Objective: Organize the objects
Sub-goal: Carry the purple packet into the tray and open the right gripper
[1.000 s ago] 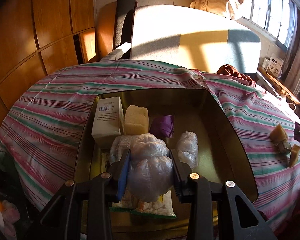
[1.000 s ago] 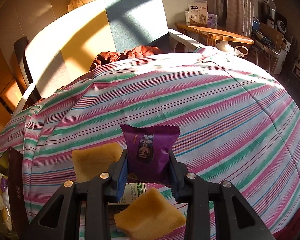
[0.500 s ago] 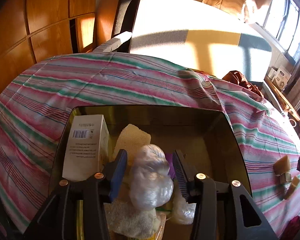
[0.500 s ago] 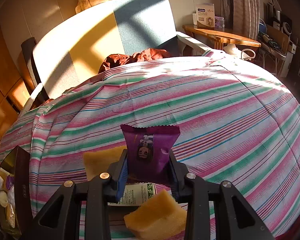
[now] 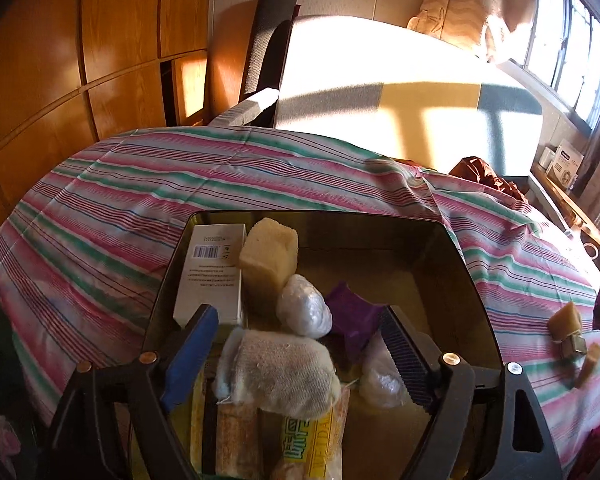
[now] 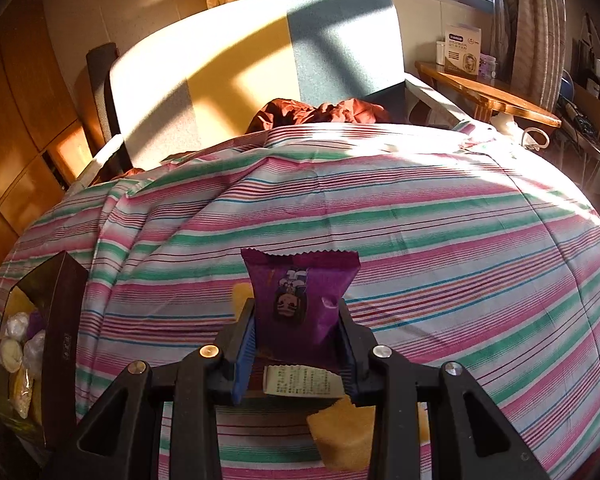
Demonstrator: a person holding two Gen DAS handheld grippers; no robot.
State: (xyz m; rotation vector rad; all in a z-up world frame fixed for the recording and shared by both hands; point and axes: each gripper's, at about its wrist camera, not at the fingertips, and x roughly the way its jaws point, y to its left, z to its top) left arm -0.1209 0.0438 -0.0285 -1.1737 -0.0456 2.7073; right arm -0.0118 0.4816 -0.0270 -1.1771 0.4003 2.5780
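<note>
Purple foil snack packet (image 6: 300, 300), printed with a small cartoon figure, is what you are carrying now: your right gripper (image 6: 298, 344) is clenched on its lower half and holds it above the pink-and-green striped cloth (image 6: 440, 240), clear of the yellow sponge blocks (image 6: 346, 436) and small printed carton (image 6: 302, 382) beneath. It stands upright in the jaws, long axis running away from you, crimped zigzag edge at the far end and the print upside down to the camera.

Your left gripper (image 5: 296, 348) has just been opening and stands released over the dark glossy rectangular tray (image 5: 476, 300). The clear plastic-wrapped ball (image 5: 304, 306) lies free between the yellow sponge cube (image 5: 268, 256) and another purple packet (image 5: 352, 316).

Judging from this, the drop-off on the left is done and the packet's transfer is the step in hand. Next you need to swing the packet leftward over the tray's near wall and release it into the bare right-hand part.
</note>
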